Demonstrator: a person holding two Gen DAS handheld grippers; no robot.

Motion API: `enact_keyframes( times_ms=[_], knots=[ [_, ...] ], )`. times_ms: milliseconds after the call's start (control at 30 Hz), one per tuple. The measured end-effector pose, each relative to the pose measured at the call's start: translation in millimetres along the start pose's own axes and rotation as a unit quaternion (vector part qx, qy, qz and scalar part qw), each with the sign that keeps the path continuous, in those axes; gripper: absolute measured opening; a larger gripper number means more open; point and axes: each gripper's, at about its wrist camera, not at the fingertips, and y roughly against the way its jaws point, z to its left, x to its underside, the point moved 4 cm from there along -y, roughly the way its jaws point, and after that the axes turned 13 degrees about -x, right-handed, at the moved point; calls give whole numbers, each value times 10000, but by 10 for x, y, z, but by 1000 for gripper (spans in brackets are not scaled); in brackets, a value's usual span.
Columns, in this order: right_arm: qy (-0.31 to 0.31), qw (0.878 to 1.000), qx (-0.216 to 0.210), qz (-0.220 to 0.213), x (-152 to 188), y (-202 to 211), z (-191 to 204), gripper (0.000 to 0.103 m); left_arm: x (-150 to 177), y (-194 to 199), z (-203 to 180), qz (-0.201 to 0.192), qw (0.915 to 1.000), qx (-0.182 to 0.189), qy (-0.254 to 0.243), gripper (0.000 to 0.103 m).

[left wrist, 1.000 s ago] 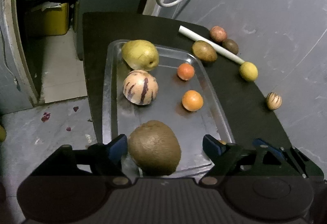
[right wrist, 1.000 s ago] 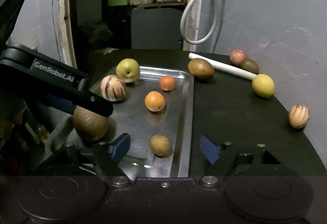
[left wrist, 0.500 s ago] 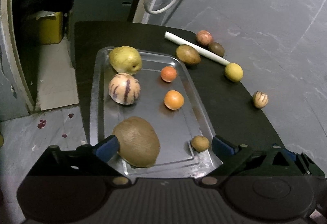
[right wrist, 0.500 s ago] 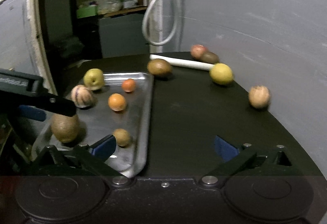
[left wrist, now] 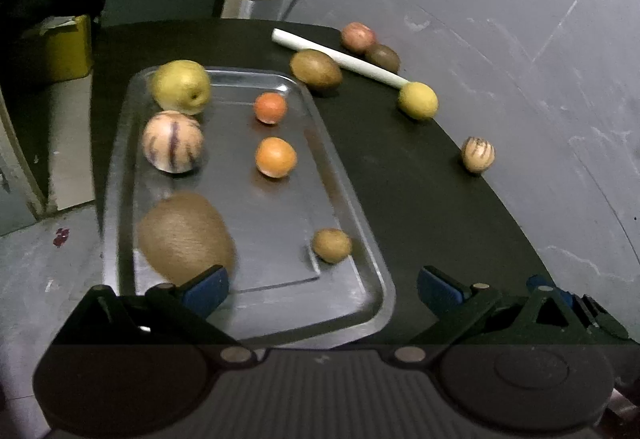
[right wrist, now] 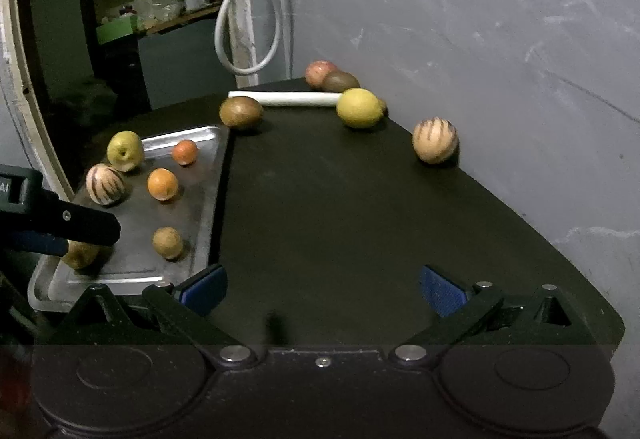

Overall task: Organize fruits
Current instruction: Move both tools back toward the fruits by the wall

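1. In the left wrist view, our left gripper (left wrist: 320, 285) has its fingers wide apart, holding nothing; the big kiwi (left wrist: 186, 237) lies free on the tray (left wrist: 360, 239), beside the left finger.
2. In the right wrist view, our right gripper (right wrist: 322, 285) has its fingers also apart and empty; the striped fruit (right wrist: 435, 141) lies ahead-right on the table (right wrist: 360, 219), so we judge this hand is nearer.

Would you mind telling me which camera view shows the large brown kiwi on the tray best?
The left wrist view: the large brown kiwi lies almost whole on the tray, though blurred. In the right wrist view, the left claw's dark finger covers most of the kiwi.
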Motion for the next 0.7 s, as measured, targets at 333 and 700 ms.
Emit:
enact_keyframes(
  times_ms=[333,700],
  knots=[
    [-97,9998,-38,171,33,-63,-206,102,-1,-123,-226,118,9999,10,-100,102],
    [-47,9991,-240,338,-6,-225,-314,102,-67,-245,-311,157,9998,-118,34,102]
  ],
)
